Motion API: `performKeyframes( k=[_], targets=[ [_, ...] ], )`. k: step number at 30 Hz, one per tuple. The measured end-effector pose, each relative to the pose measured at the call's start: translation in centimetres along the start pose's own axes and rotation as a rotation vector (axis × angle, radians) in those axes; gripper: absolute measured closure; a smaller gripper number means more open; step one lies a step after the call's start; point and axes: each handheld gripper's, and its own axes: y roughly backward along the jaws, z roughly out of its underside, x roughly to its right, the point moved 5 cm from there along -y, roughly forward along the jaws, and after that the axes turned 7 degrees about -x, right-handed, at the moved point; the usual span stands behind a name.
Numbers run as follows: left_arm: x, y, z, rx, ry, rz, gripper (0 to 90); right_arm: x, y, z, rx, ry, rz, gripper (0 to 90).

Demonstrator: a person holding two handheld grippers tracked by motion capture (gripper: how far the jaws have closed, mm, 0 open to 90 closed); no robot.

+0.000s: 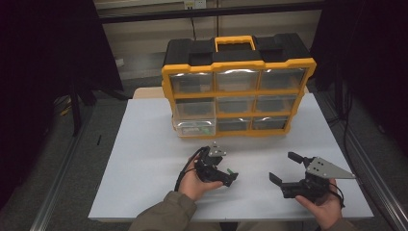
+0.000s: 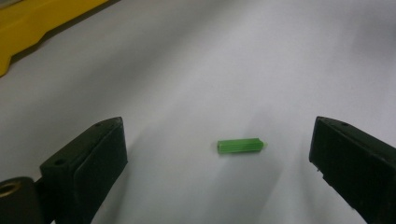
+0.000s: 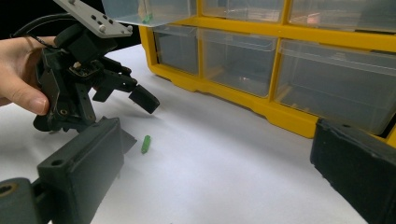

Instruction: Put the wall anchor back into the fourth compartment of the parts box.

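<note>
Green wall plug (image 2: 241, 146) lies loose on the table (image 1: 144, 144) between the wide-open left gripper (image 2: 218, 154); right gripper (image 1: 286, 169) open, empty; next, probably close on plug.

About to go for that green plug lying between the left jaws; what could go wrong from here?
The green plug is small and round, lying loose on the white table; the open left gripper could nudge it rolling or pinch only its tip. The pulled-out bottom-left drawer juts from the yellow organizer, close enough to bump.
</note>
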Motion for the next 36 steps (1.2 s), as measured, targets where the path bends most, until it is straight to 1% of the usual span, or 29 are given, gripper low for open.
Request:
performKeyframes(
  k=[1,2,3,4,5,6,7,8,10,12,13,14,16,17,18,19,20,22,23,24,25,26,28,29,30,32,33,34,36],
  targets=[
    [0.0,0.0,0.0,0.0,-0.002,0.018,4.9,0.0,0.0,0.0,0.0,-0.001,0.0,2.6],
    [0.2,-0.1,0.0,0.005,0.006,0.014,6.1,0.0,0.0,0.0,0.001,-0.001,-0.002,2.6],
    [0.2,-0.1,0.1,-0.003,-0.002,0.009,7.5,0.0,0.0,0.0,-0.001,-0.001,0.0,2.6],
    [0.3,-0.2,0.0,0.019,0.005,0.008,8.9,0.0,0.0,0.0,-0.001,-0.001,-0.001,2.6],
    [0.2,-0.1,0.1,0.003,-0.025,0.006,10.8,0.0,0.0,0.0,0.0,0.0,0.001,2.6],
    [0.3,-0.2,0.0,0.016,-0.033,0.006,13.4,0.0,0.0,0.0,0.0,-0.001,0.001,2.6],
    [0.4,-0.2,0.1,0.021,-0.032,0.012,15.4,0.0,0.0,0.0,0.0,0.0,0.001,2.6],
    [0.4,-0.2,0.1,0.008,-0.033,0.008,17.2,0.0,0.0,0.0,0.0,0.0,0.001,2.6],
    [0.5,-0.2,0.2,-0.003,-0.057,0.017,21.2,0.0,0.0,0.0,0.0,0.001,0.001,2.6],
    [0.6,-0.3,0.3,0.008,-0.053,0.008,24.0,0.0,0.0,0.0,-0.001,0.0,0.001,2.6],
    [0.5,-0.3,0.2,0.007,-0.076,0.005,25.6,0.0,0.0,0.0,0.0,0.0,0.001,2.6],
    [0.5,-0.3,0.3,0.006,-0.078,0.001,27.6,0.0,0.0,0.0,0.001,0.001,0.002,2.6],
    [0.5,-0.1,0.3,0.005,-0.083,0.004,33.7,0.0,0.0,0.0,-0.001,0.003,0.003,2.6],
    [0.6,0.0,0.4,-0.006,-0.084,-0.004,36.4,0.0,0.0,0.0,-0.001,0.002,0.001,2.6],
    [0.6,-0.1,0.4,-0.001,-0.093,0.003,38.6,0.0,0.0,0.0,0.0,0.003,0.002,2.6],
    [0.7,-0.1,0.4,0.004,-0.078,0.007,40.3,0.0,0.0,0.0,-0.002,0.003,0.003,2.6],
    [0.7,0.0,0.4,-0.006,-0.092,0.009,42.7,0.0,0.0,0.0,-0.003,0.001,0.002,2.7],
    [0.8,0.1,0.3,-0.001,-0.093,0.018,48.9,0.0,0.0,0.0,-0.002,0.002,0.002,2.7],
    [0.8,0.1,0.3,-0.005,-0.106,0.018,51.4,0.0,0.0,0.0,-0.003,0.001,0.002,2.7],
    [0.9,0.0,0.3,0.007,-0.097,0.02,53.5,0.0,0.0,0.0,-0.003,0.002,0.002,2.7],
    [1.0,0.0,0.3,0.005,-0.095,0.023,55.1,0.0,0.0,0.0,-0.002,0.002,0.002,2.7],
    [0.9,0.2,0.3,-0.012,-0.103,0.028,56.9,0.0,0.0,0.0,-0.002,0.002,0.001,2.7],
    [0.8,0.2,0.3,-0.006,-0.099,0.037,60.9,0.0,-0.1,0.0,-0.003,0.002,0.0,2.7],
    [0.9,0.1,0.3,-0.004,-0.099,0.034,62.1,0.0,-0.1,0.0,-0.002,0.002,0.001,2.7],
    [0.8,0.3,0.3,-0.026,-0.106,0.031,63.3,0.0,0.0,0.0,-0.002,0.002,0.0,2.7],
    [0.9,0.3,0.3,-0.03,-0.104,0.035,65.8,0.0,0.0,0.0,-0.003,0.002,0.001,2.7],
    [1.0,0.1,0.2,-0.005,-0.088,0.045,66.6,0.0,0.0,0.0,-0.003,0.001,0.001,2.7],
    [1.0,0.1,0.2,-0.006,-0.08,0.053,67.1,0.0,0.0,0.0,-0.003,0.001,0.001,2.7],
    [1.0,0.1,0.1,-0.004,-0.08,0.051,66.0,0.0,0.0,0.0,-0.003,0.001,0.0,2.7]
  ],
)
